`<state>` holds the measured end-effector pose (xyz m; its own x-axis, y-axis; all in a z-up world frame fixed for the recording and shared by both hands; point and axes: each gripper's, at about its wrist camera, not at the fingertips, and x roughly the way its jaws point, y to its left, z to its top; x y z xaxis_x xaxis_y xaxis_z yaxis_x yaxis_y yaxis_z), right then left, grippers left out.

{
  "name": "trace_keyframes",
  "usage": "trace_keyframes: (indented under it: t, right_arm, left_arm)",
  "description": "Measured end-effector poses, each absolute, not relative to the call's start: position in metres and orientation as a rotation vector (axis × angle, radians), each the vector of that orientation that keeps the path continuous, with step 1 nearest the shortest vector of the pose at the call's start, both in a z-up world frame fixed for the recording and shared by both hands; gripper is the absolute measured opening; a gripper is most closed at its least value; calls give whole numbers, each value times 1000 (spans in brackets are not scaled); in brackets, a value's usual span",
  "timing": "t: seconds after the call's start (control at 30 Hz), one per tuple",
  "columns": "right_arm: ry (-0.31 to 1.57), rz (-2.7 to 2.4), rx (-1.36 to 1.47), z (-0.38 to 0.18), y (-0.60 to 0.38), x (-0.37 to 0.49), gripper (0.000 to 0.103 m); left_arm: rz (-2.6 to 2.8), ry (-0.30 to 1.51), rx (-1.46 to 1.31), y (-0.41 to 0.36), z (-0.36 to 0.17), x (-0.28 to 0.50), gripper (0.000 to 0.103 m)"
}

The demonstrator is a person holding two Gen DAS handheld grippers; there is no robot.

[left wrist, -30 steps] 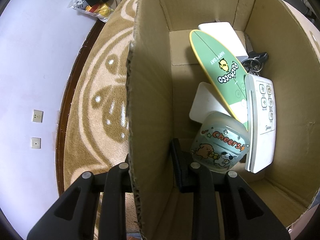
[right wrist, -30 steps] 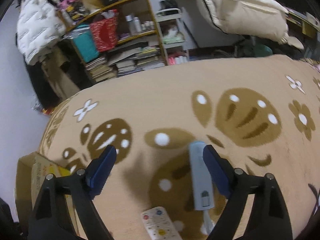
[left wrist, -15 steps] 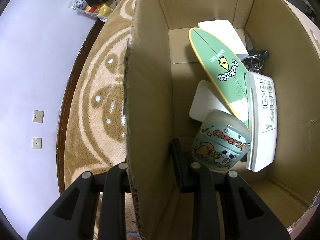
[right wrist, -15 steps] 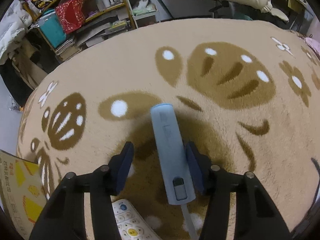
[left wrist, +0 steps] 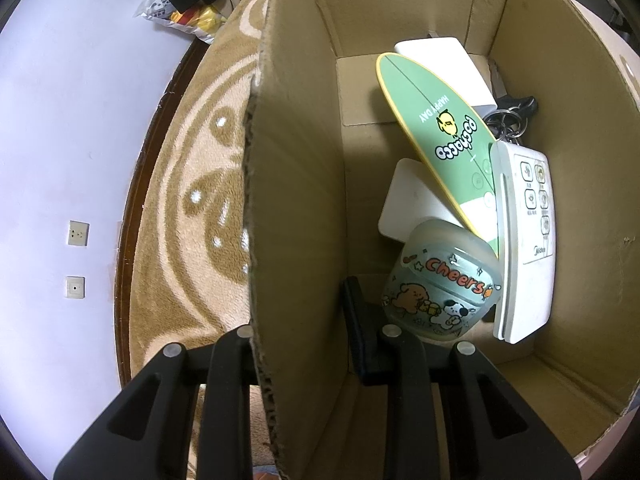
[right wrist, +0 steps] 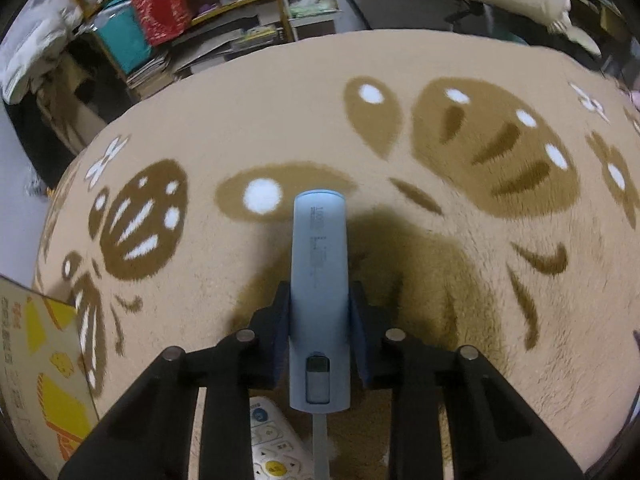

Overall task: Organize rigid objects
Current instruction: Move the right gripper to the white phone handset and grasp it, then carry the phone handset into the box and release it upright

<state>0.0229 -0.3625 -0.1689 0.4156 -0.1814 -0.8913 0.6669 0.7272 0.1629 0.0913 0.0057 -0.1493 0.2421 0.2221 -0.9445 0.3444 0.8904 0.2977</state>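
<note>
The left hand-held gripper [left wrist: 304, 320] is clamping the cardboard box [left wrist: 296, 208] wall, one finger inside, one outside. At two o'clock inside, a green board [left wrist: 440, 128], white remote [left wrist: 524, 240] and cartoon case [left wrist: 440, 280] are lying. The right hand-held gripper [right wrist: 319, 334] is squeezing a blue-grey stick-shaped device [right wrist: 319, 280] above the carpet [right wrist: 400, 80].

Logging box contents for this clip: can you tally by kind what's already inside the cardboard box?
White remote control: 1
Green surfboard-shaped board: 1
"Cheers" lidded container: 1
White flat slabs: 2
Key bunch: 1
Total: 6 visible in the cardboard box.
</note>
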Motion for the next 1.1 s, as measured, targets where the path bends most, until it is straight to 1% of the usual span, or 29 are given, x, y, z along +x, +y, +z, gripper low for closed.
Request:
trace_keyframes:
  t: [0.27, 0.67, 1.1]
  right_arm:
    - [973, -513, 475, -154, -337, 31, 29]
    - [856, -398, 408, -106, -293, 38, 29]
    - [748, -208, 286, -59, -215, 46, 29]
  left_arm:
    - [-88, 1340, 505, 5, -149, 92, 25]
    - [-86, 1340, 506, 5, -149, 93, 25]
    - [-90, 1345, 491, 8, -150, 94, 25]
